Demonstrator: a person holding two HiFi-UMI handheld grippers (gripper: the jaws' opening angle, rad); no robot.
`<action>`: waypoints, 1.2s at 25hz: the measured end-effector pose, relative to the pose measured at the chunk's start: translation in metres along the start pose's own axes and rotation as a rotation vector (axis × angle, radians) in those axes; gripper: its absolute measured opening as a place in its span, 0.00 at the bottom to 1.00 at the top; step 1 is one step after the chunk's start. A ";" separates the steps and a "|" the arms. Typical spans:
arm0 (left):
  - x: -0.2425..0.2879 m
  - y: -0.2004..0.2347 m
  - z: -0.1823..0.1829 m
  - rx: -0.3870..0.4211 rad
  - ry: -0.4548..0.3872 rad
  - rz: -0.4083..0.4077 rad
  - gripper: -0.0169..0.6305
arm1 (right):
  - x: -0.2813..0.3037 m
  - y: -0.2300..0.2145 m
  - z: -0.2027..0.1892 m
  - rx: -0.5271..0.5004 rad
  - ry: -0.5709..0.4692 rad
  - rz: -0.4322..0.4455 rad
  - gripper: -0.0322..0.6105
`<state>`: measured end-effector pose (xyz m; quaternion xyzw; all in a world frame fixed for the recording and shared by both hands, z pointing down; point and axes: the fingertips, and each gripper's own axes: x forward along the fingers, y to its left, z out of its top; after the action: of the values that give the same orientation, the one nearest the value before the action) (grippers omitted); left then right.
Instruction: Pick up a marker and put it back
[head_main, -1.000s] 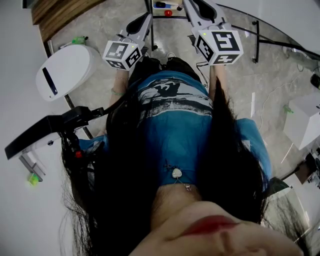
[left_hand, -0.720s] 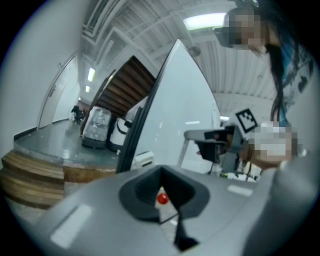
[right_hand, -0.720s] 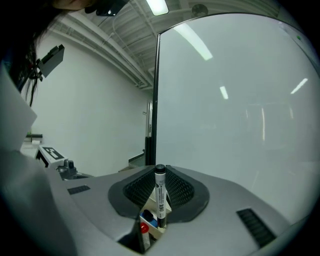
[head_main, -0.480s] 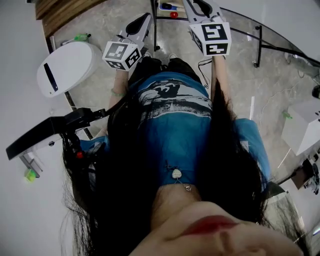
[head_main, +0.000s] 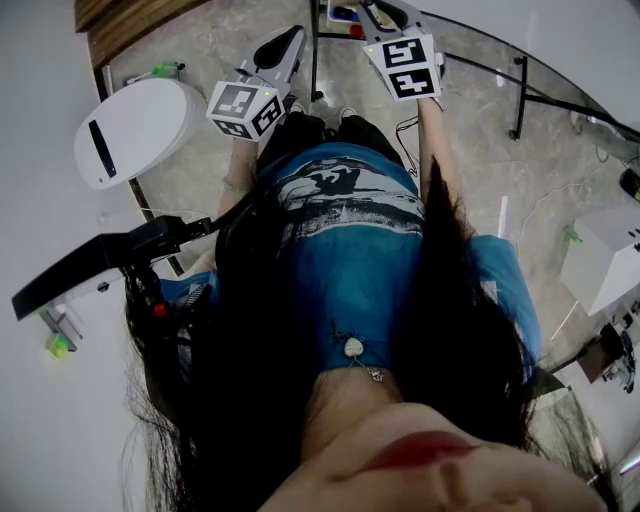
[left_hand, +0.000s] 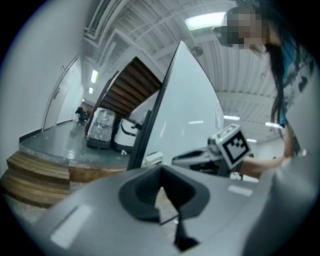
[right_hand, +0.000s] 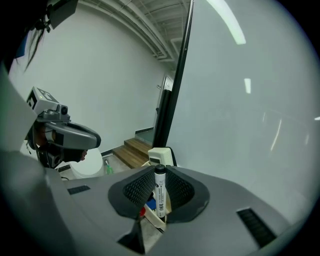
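Observation:
My right gripper (right_hand: 159, 189) is shut on a white marker (right_hand: 160, 192) with a black cap, which stands upright between the pads. Just below it I see a tray (right_hand: 150, 212) holding red and blue items, at the foot of the whiteboard (right_hand: 240, 100). From the head view, the right gripper (head_main: 378, 12) reaches out over that tray (head_main: 345, 16) at the top edge. My left gripper (head_main: 283, 42) hangs off to the left with nothing in it. In its own view the left gripper (left_hand: 161, 189) has its tips together.
A white eraser box (right_hand: 159, 156) sits beside the black board post (right_hand: 172, 90). A round white device (head_main: 135, 130) and wooden steps (head_main: 120, 20) lie to the left. The board stand's legs (head_main: 520, 90) cross the floor on the right, near a white box (head_main: 605, 260).
The right gripper has rolled and sunk toward the tray with the marker, moving up and left in the head view. The left gripper has stayed put.

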<state>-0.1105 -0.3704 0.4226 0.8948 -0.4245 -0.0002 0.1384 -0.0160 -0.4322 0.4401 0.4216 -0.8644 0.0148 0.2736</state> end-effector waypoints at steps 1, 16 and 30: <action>0.000 0.000 0.000 -0.001 0.000 0.001 0.03 | 0.003 0.001 -0.004 0.003 0.009 0.004 0.16; 0.001 -0.001 -0.004 -0.020 0.001 0.006 0.03 | 0.013 0.016 -0.009 0.162 -0.014 0.080 0.18; -0.004 -0.006 -0.008 -0.054 0.005 -0.049 0.03 | -0.014 0.028 0.000 0.344 -0.083 0.088 0.18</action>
<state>-0.1078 -0.3614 0.4281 0.9010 -0.4018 -0.0129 0.1632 -0.0297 -0.4043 0.4394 0.4241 -0.8774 0.1567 0.1606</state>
